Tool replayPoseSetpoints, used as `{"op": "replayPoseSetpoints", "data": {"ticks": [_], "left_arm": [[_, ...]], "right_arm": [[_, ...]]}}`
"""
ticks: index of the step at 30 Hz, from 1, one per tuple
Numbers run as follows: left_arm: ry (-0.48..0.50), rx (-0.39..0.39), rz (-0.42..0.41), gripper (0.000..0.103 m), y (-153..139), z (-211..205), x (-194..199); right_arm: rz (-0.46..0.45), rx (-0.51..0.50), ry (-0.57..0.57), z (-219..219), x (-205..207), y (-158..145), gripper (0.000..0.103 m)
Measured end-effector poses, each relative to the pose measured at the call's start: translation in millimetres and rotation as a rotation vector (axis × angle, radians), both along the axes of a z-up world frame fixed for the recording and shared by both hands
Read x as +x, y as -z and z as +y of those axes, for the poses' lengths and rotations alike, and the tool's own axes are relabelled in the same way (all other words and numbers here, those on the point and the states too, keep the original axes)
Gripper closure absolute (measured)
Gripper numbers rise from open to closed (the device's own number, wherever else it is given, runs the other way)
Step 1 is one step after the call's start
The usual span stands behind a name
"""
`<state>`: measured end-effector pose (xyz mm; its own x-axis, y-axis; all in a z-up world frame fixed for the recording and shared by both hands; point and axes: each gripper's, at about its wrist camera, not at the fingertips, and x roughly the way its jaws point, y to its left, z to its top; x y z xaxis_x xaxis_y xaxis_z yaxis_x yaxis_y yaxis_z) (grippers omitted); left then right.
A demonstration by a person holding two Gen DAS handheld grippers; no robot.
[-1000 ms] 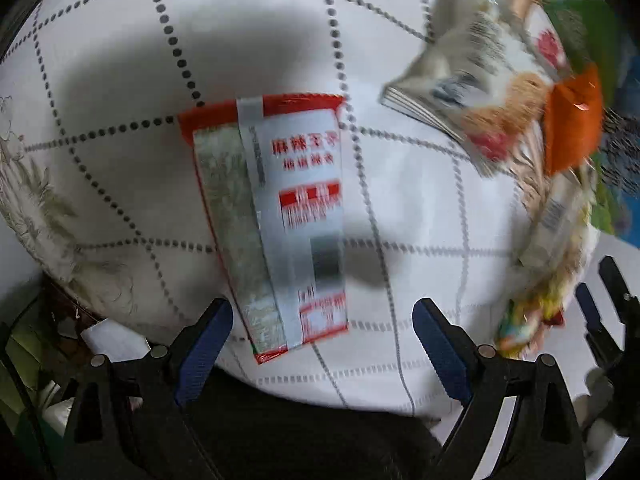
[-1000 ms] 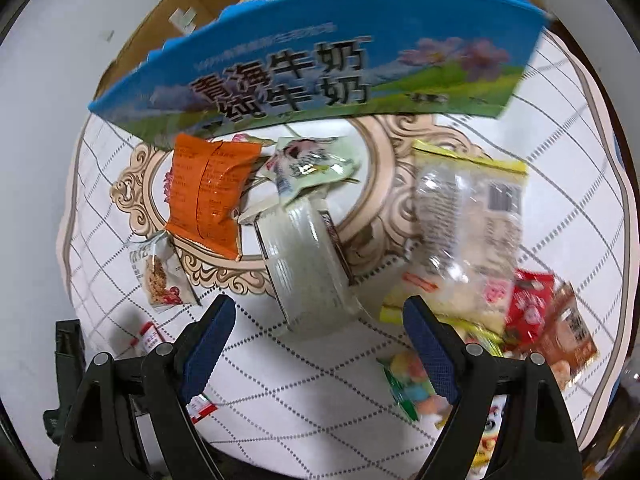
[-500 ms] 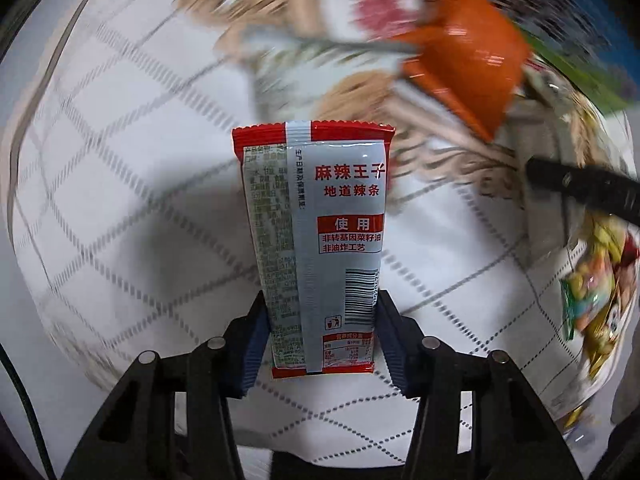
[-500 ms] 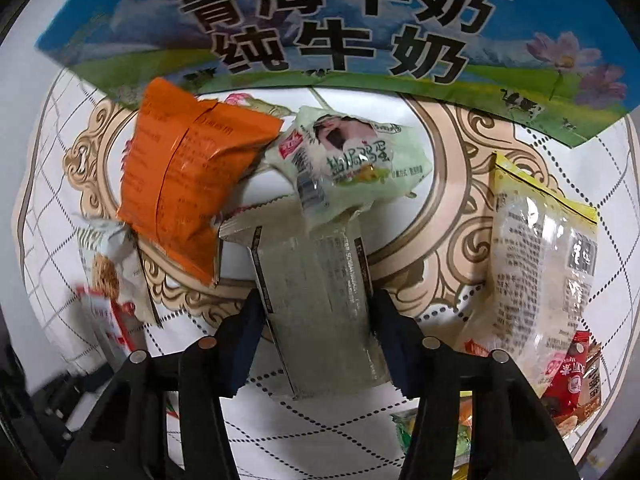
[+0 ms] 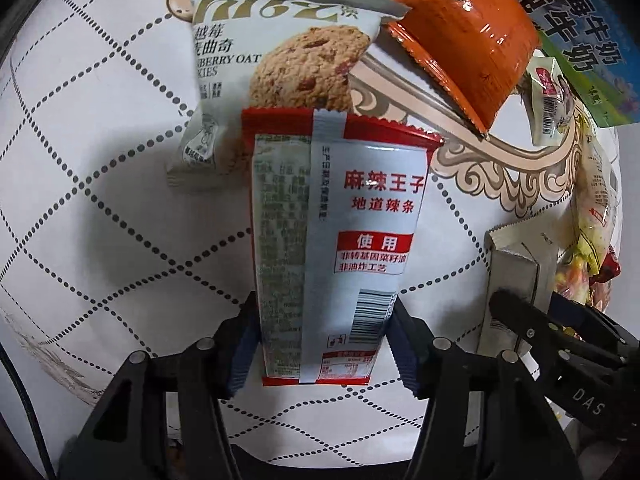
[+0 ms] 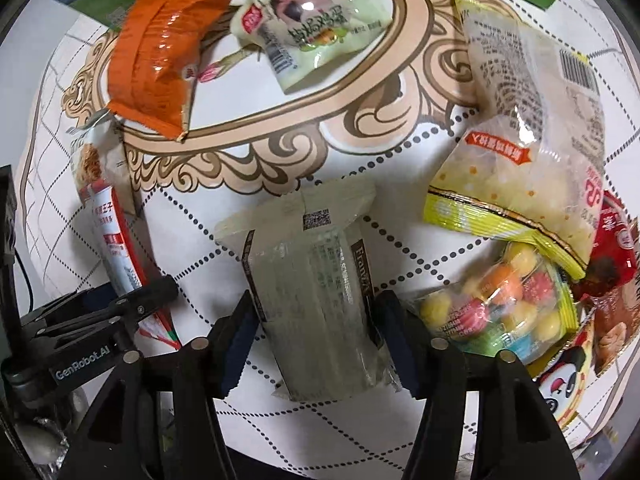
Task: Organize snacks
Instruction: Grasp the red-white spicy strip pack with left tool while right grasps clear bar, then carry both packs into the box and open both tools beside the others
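Note:
My left gripper [image 5: 320,344] is shut on a red-and-white spicy strip packet [image 5: 336,240] and holds it over the round tablecloth; the packet also shows at the left of the right wrist view [image 6: 116,248]. My right gripper [image 6: 316,340] is shut on a pale translucent Franzzi wafer packet [image 6: 316,280], which shows at the right of the left wrist view [image 5: 516,272]. A cranberry oat cookie packet [image 5: 276,60] lies just beyond the red packet. An orange packet [image 5: 468,36] lies further back.
A blue-green milk carton box [image 5: 576,36] stands at the back. A pale green egg snack packet [image 6: 312,28], a large yellow-trimmed clear bag [image 6: 532,140], a bag of coloured candy balls [image 6: 508,304] and red packets [image 6: 608,272] crowd the right side.
My left gripper closed on the red packet and carried it toward the cookie packet. My right gripper closed on the wafer packet and pulled it back from the table's centre.

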<state>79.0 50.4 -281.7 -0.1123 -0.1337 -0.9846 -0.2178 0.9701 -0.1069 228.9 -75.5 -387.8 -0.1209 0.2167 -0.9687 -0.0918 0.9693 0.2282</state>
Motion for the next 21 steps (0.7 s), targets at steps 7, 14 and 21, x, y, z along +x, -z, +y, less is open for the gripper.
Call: {"op": "replayPoseSetpoints", "data": {"ticks": [7,14,21], "left_arm": [[0.032,0.067,-0.023,0.052,-10,-14,31],[0.08,0.07,-0.054,0.058,-45,-36,33],[0.09,0.003,-0.125,0.058,-102,-45,41]], "right_arm": [[-0.024,-0.001,-0.01,3,-3,4,0.039],[-0.058,0.028,-0.003,-4,-22,-15,0.043],[-0.109,0.138,0.025,-16,-25,-64,0.043]]}}
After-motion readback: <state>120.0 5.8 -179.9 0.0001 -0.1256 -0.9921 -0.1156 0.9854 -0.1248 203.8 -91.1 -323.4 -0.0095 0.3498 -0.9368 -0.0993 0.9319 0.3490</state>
